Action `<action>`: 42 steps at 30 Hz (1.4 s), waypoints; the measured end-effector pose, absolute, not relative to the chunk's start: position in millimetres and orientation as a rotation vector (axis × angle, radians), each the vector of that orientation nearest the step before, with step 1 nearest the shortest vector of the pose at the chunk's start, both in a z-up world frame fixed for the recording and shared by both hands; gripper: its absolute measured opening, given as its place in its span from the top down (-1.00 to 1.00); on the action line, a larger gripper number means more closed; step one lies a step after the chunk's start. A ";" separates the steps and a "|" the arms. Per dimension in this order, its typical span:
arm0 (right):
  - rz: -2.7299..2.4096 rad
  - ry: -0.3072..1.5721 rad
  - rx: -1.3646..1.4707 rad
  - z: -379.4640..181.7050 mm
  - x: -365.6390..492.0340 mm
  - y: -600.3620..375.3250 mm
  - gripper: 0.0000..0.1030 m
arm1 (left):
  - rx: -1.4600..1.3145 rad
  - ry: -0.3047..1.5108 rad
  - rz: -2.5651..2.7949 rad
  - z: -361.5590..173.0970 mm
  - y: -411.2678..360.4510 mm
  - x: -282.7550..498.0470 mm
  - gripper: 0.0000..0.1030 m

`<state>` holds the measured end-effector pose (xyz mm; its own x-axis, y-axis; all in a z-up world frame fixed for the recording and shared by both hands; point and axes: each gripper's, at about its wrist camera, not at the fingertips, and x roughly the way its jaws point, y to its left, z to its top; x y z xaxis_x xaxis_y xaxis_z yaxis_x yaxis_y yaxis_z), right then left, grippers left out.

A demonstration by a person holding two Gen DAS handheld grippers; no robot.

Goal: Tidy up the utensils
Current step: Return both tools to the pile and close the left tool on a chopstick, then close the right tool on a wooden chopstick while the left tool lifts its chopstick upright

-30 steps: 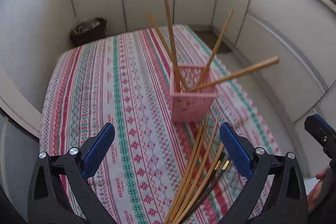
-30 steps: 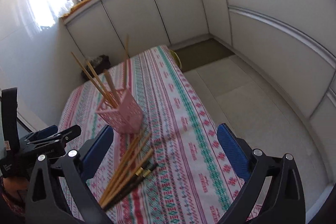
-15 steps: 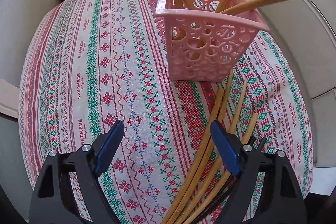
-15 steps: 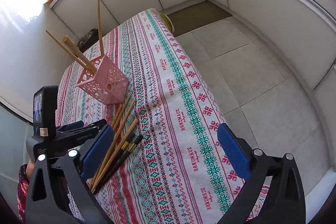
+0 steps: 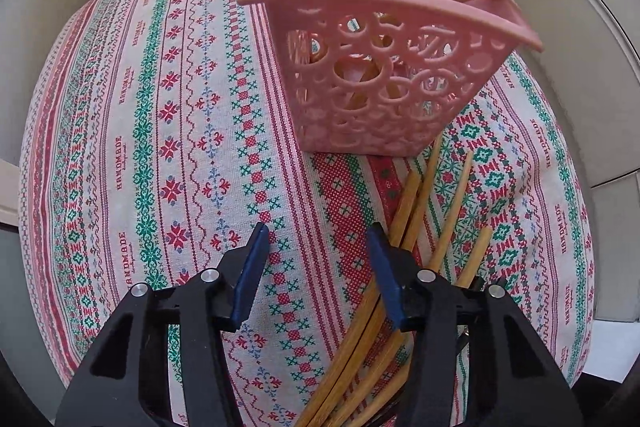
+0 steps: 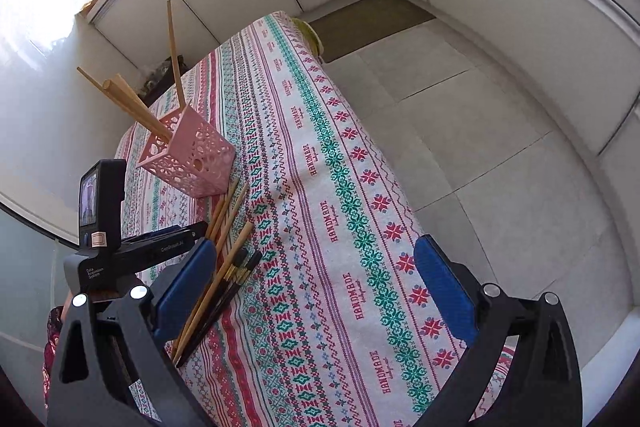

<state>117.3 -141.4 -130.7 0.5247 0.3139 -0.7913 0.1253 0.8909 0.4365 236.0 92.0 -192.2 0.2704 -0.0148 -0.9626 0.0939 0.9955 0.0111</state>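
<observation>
— Down on the worktop [image 5: 120, 147], we are lowering the left claw [image 5: 316, 267] beside the loose chopsticks [image 5: 416, 211]; its jaws have just been closing, half-narrow, gripping nothing.

— We are needing to shift right so one stick sits between the pads. Right claw [image 6: 316, 291] is hanging wide, empty.

— We are counting four sticks in the pink basket [image 5: 384, 75], roughly six loose, some dark.
</observation>
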 end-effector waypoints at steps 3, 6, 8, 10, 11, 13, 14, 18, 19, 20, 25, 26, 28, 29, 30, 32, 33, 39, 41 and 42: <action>0.116 1.021 0.482 -129.8 116.8 -142.5 -0.87 | 0.045 1.302 -0.076 -193.3 94.8 238.0 0.05; 0.119 1.026 0.481 -130.2 117.2 -141.6 -0.87 | 0.021 1.298 -0.085 -189.4 100.3 239.0 0.05; 0.123 1.028 0.479 -130.4 117.0 -140.8 -0.87 | 0.013 1.287 -0.093 -180.1 100.8 236.9 0.05; 0.123 1.027 0.478 -130.3 117.1 -140.9 -0.87 | -0.010 1.285 -0.118 -175.5 103.0 236.8 0.05; 0.122 1.028 0.479 -130.4 117.2 -141.2 -0.87 | -0.016 1.286 -0.129 -174.6 103.3 237.4 0.05; 0.121 1.032 0.482 -131.2 117.5 -141.5 -0.87 | -0.012 1.295 -0.140 -175.9 102.5 238.8 0.05; 0.121 1.035 0.484 -131.8 117.6 -141.8 -0.87 | -0.006 1.299 -0.141 -177.7 100.9 239.2 0.05; 0.116 1.041 0.487 -134.0 117.3 -142.7 -0.87 | 0.009 1.309 -0.136 -185.7 99.7 243.1 0.02; 0.116 1.041 0.488 -134.2 117.1 -142.6 -0.87 | 0.015 1.309 -0.142 -186.0 99.7 244.2 0.03; 0.116 1.040 0.488 -134.3 117.1 -142.8 -0.87 | 0.022 1.309 -0.154 -186.4 98.9 245.2 0.11; 0.114 1.054 0.483 -137.0 117.8 -141.1 -0.87 | 0.093 1.323 -0.175 -189.7 87.9 247.0 0.62; 0.112 1.058 0.483 -137.8 118.1 -140.6 -0.87 | 0.077 1.332 -0.194 -189.5 89.2 246.9 0.65; 0.108 1.067 0.481 -139.1 118.8 -139.4 -0.87 | 0.032 1.344 -0.218 -189.5 94.9 243.5 0.77; 0.106 1.071 0.477 -139.5 119.5 -138.1 -0.87 | 0.004 1.349 -0.227 -189.8 97.8 235.2 0.79; 0.103 1.075 0.472 -140.0 120.3 -136.3 -0.87 | -0.020 1.353 -0.236 -190.0 101.9 229.7 0.79; 0.097 1.085 0.462 -141.2 122.2 -131.3 -0.87 | -0.045 1.352 -0.244 -190.3 107.6 216.3 0.84; 0.097 1.093 0.456 -142.2 123.2 -128.0 -0.87 | -0.058 1.351 -0.250 -189.7 109.8 207.6 0.87; 0.116 1.166 0.474 -155.5 125.8 -104.8 -0.82 | -0.076 1.271 -0.281 -166.1 123.6 159.2 0.89; 0.131 1.223 0.519 -166.1 130.8 -96.8 -0.50 | -0.090 1.231 -0.282 -150.8 135.3 145.9 0.89; 0.136 1.259 0.547 -172.6 135.3 -93.1 -0.44 | -0.103 1.207 -0.284 -142.5 141.8 139.1 0.89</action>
